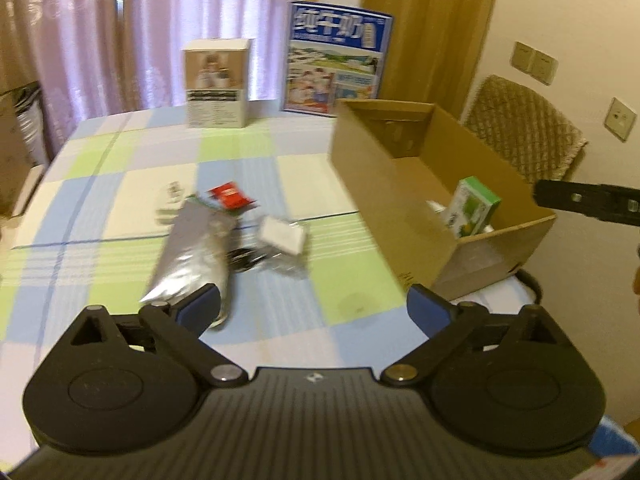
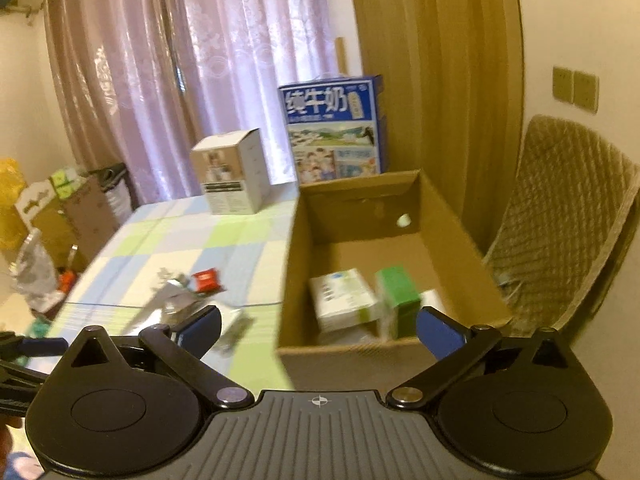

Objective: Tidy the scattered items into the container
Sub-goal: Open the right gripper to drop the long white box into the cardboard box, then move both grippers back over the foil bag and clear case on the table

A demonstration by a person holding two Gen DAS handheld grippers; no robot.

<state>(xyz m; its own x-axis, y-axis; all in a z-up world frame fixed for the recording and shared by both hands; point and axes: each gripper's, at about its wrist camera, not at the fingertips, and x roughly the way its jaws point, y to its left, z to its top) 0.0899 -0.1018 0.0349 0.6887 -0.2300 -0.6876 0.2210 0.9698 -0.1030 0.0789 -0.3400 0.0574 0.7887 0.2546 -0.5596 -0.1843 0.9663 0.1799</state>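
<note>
Sitting in the cardboard box (image 2: 448, 216): a green carton (image 2: 398, 300), a white carton (image 2: 344, 300).

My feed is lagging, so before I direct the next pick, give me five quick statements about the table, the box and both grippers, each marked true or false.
1. The brown cardboard box already holds a green and white carton. True.
2. The left gripper is clamped on the crumpled silver foil pouch. False: its jaws stand wide apart with nothing between them; the pouch lies on the checked tablecloth.
3. A small red packet lies on the tablecloth, outside the box. True.
4. The right gripper holds a white carton. False: it is open and empty.
5. The blue milk carton case lies flat inside the box. False: it stands upright behind it.
</note>
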